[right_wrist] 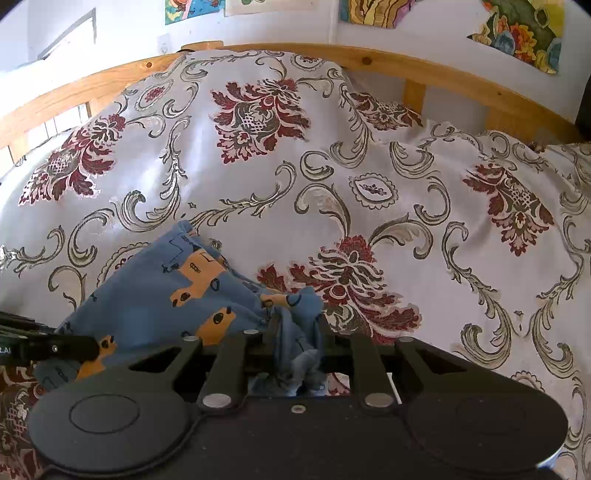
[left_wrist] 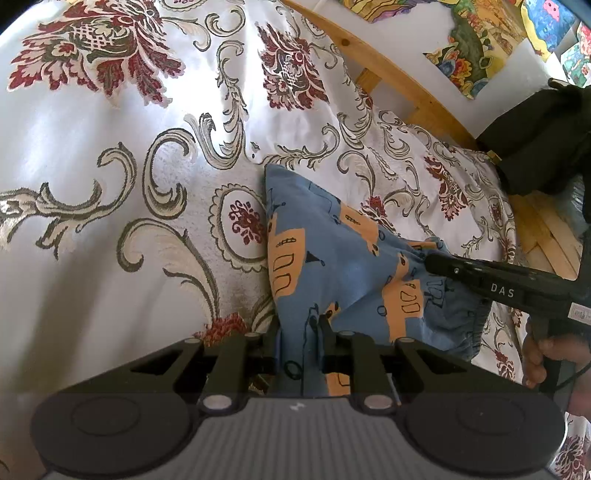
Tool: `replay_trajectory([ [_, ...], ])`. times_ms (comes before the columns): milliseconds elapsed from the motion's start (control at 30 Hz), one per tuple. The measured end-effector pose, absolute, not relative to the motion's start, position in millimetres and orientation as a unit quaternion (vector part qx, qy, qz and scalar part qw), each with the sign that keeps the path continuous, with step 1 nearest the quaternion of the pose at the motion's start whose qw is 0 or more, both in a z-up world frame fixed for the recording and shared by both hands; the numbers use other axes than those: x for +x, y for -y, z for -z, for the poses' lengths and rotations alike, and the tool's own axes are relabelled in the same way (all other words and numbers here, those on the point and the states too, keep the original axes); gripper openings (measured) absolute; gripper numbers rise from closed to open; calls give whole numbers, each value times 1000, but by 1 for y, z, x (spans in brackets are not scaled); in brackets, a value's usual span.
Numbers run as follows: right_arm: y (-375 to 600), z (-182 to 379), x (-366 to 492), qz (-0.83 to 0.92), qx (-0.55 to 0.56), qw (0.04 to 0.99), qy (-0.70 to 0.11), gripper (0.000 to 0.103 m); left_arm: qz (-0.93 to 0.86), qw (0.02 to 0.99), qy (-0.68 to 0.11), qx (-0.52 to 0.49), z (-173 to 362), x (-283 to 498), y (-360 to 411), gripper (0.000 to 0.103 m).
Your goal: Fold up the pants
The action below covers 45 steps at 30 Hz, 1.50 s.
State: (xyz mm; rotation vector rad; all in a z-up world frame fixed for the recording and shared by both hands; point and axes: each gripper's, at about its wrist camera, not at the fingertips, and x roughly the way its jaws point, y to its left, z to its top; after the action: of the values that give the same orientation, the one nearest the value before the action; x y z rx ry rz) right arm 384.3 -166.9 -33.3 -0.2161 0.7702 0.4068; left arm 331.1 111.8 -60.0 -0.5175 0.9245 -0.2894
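While you look along your left tongs, you have their two black fingers pressed together on a fold of the small blue cotton pants printed with orange vehicles, the cloth pinched between them at 6 o'clock in that view. From there the pants rise in a rumpled peak toward 12 o'clock, with one corner lying on the shiny white bedspread woven with dark red flowers and grey scrolls. At 3 o'clock in the same view your right tongs come in from the side, their black tip touching the gathered waistband end of the pants, and the hand holding them shows at 4 o'clock under a dark sleeve.

Seen from your right wrist, the right tongs are likewise squeezed shut on a bunched wad of the blue pants, which spread away toward 9 o'clock, where the tip of the left tongs meets the fabric. Beyond the pants the bedspread humps up over the bed. Farthest off, a curved pale wooden bed rail runs across at 12 o'clock, and colourful paintings on paper hang on the white wall behind it.
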Motion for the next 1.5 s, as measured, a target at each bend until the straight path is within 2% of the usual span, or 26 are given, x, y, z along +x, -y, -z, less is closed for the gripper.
replay_trajectory([
  [167,166,34,381,-191,-111,904,-366,25,136,850,-446,-247,60,332,-112,23],
  [233,166,35,379,-187,-109,907,-362,30,136,850,-447,-244,59,333,-112,24],
  [300,169,34,376,-182,-104,911,-356,32,133,852,-448,-238,57,332,-112,29],
  [467,177,27,365,-172,-99,919,-340,46,124,861,-441,-219,46,330,-109,35],
  [533,181,22,357,-172,-97,923,-329,55,117,868,-436,-207,41,328,-108,43],
  [600,183,17,349,-173,-98,928,-316,60,109,876,-427,-195,35,325,-107,58],
  [667,185,12,341,-173,-99,931,-307,65,104,883,-417,-187,28,323,-107,65],
  [800,189,3,321,-159,-95,943,-277,83,87,899,-397,-165,14,317,-104,87],
  [900,191,-5,303,-154,-84,951,-256,95,71,913,-376,-141,1,309,-100,99],
  [1067,194,-14,269,-145,-72,958,-235,102,45,930,-347,-114,-17,289,-93,102],
  [1500,205,-16,161,-96,-35,972,-210,102,41,945,-321,-38,-40,196,-75,103],
])
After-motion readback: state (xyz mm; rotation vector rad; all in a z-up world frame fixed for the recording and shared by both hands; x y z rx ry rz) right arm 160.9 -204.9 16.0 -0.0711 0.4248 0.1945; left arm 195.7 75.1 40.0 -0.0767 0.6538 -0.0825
